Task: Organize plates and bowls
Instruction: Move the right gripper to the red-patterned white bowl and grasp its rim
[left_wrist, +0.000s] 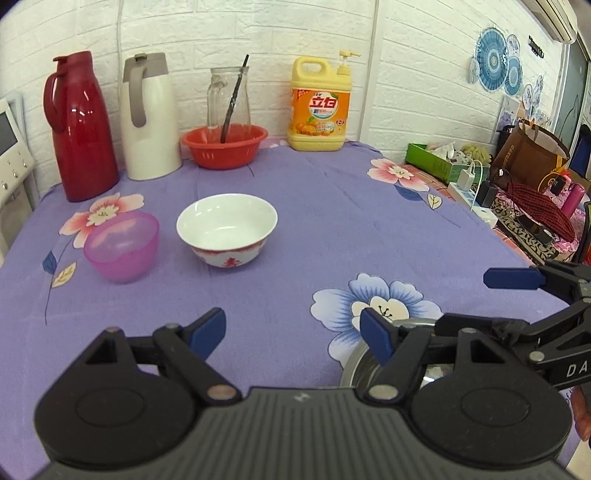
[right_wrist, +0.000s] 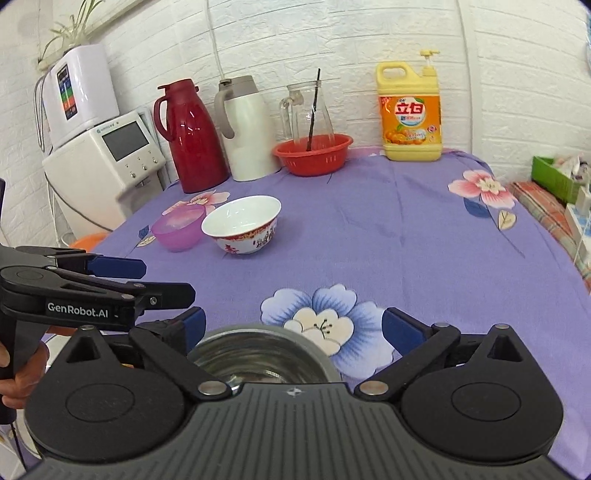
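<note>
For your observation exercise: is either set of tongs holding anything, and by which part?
Nothing is held. Both the left tongs and right tongs are open; the steel bowl sits ungripped below.

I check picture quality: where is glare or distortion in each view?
Left wrist view: window glare on the red jug; brick lines bow near the edges. Right wrist view: bright reflections inside the steel bowl; dark rounded corners. Both are sharp.

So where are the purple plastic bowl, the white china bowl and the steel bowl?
purple plastic bowl (left_wrist: 122, 254): left wrist view, front outer wall.
white china bowl (left_wrist: 226, 230): left wrist view, inside wall.
steel bowl (right_wrist: 258, 354): right wrist view, inside, near the rim.
</note>
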